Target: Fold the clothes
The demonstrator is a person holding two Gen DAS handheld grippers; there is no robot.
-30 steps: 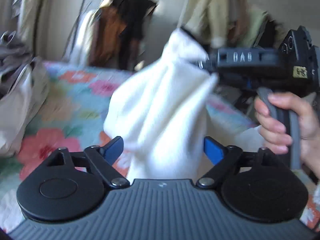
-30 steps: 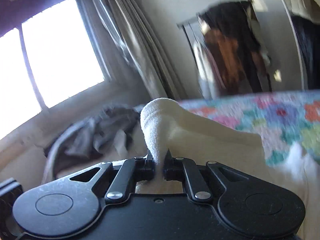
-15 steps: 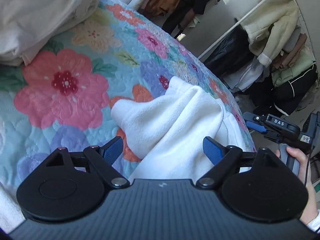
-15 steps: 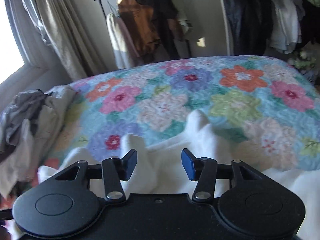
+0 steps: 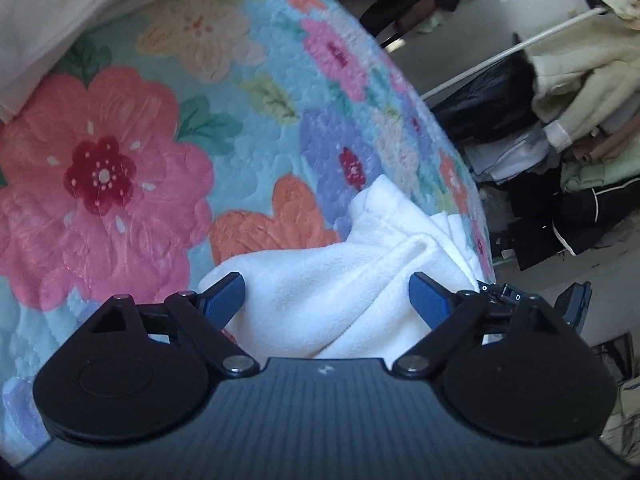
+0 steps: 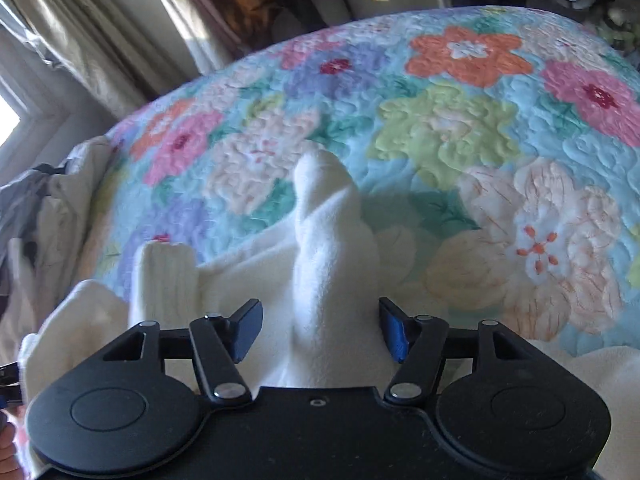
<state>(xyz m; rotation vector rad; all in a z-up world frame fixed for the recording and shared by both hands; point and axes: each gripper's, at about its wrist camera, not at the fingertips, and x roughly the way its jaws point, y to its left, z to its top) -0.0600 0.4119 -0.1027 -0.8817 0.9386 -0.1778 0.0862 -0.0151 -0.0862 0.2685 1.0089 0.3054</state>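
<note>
A white fleece garment (image 5: 340,280) lies bunched on the floral quilt (image 5: 120,168). My left gripper (image 5: 326,300) is open, its blue pads wide apart just above the garment's near folds. In the right wrist view the same garment (image 6: 332,248) rises in a soft peak, with a ribbed cuff (image 6: 164,276) to its left. My right gripper (image 6: 320,328) is open, its jaws on either side of that peak without pinching it. The right gripper's body (image 5: 572,304) shows at the right edge of the left wrist view.
A pile of pale and grey clothes (image 6: 40,216) lies on the quilt's left side, also seen in the left wrist view (image 5: 52,12). A clothes rack with jackets (image 5: 572,120) stands past the bed edge. Curtains (image 6: 80,32) hang at the far left.
My right gripper let go of the white garment and opened. The garment dropped from the air onto the quilt. Both grippers came down low over it.
</note>
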